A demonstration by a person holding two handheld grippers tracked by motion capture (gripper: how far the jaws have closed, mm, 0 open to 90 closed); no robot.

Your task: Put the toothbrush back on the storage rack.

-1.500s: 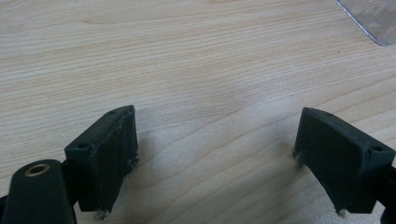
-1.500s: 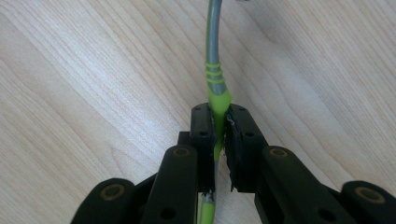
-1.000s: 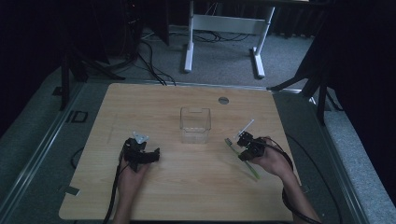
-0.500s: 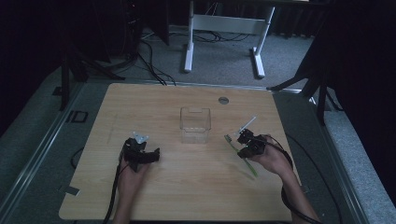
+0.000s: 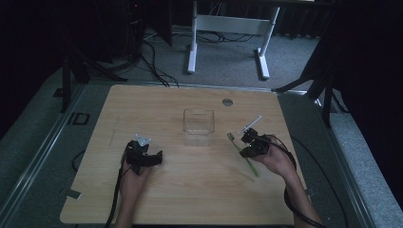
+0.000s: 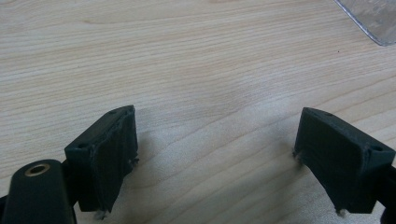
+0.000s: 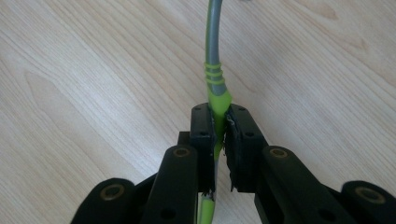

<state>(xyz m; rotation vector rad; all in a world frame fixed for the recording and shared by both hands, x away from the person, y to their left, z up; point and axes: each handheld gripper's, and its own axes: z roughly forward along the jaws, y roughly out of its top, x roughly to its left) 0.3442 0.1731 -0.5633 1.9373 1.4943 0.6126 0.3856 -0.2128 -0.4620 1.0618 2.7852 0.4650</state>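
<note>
A toothbrush (image 5: 250, 164) with a green handle and a grey neck is clamped in my right gripper (image 5: 246, 142), just right of the table's middle. Its head (image 5: 231, 137) points toward a clear plastic box (image 5: 198, 127), and the handle trails back past the person's hand. In the right gripper view the right gripper (image 7: 219, 122) is shut on the green handle, with the grey neck (image 7: 212, 37) running ahead over the wood. My left gripper (image 5: 144, 158) rests at the left, held low over the table. The left gripper (image 6: 215, 154) stands open with bare wood between its jaws.
The clear box's corner (image 6: 373, 21) shows at the top right of the left gripper view. A round grommet (image 5: 227, 102) sits near the wooden table's (image 5: 157, 104) far edge. Cables trail from both grippers off the near edge. Beyond the table stands a white frame (image 5: 228, 23).
The right gripper has shifted slightly left with the toothbrush, and the brush has swung so its head lies nearer the box. The left gripper has not moved.
</note>
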